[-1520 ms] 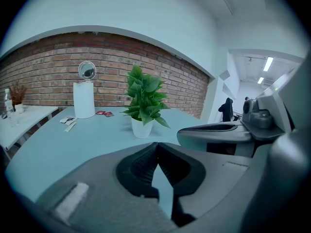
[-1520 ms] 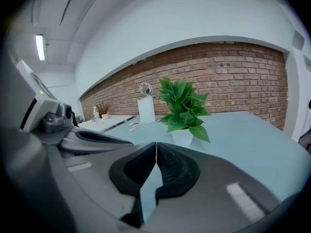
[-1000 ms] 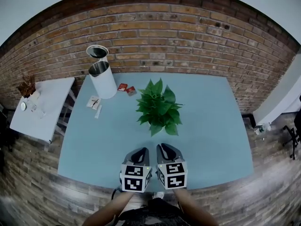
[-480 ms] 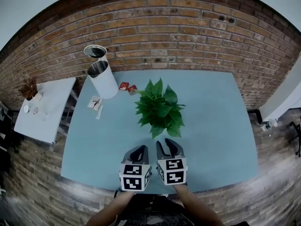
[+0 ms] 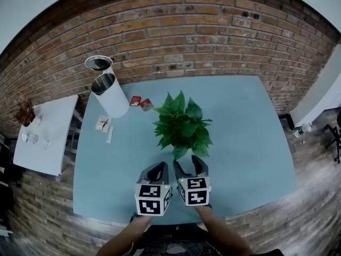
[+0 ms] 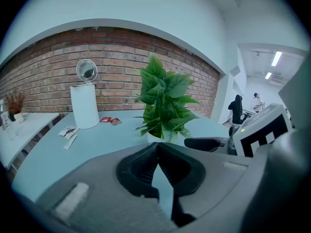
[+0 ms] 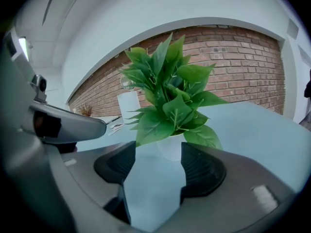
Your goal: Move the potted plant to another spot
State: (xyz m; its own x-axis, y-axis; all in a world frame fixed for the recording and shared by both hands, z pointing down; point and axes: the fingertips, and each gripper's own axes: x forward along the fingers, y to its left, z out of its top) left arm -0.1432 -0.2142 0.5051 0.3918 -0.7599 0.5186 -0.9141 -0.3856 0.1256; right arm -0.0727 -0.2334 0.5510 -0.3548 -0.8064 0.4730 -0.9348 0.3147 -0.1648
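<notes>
The potted plant, green leaves in a small white pot, stands mid-table on the light blue table. My two grippers hover side by side just short of it on the near side. The left gripper is shut with its fingertips together and nothing between them; in the left gripper view the plant rises beyond that gripper. The right gripper is open, and its jaws have just been opening. In the right gripper view the pot stands beyond that gripper, apart from the pads.
A white cylindrical bin with a raised lid stands at the table's far left. Red packets and paper sachets lie near it. A white side table sits to the left and a brick wall runs behind.
Both grippers have moved forward towards the plant. The right gripper's jaws have spread apart from nearly shut. The left gripper stays shut.
</notes>
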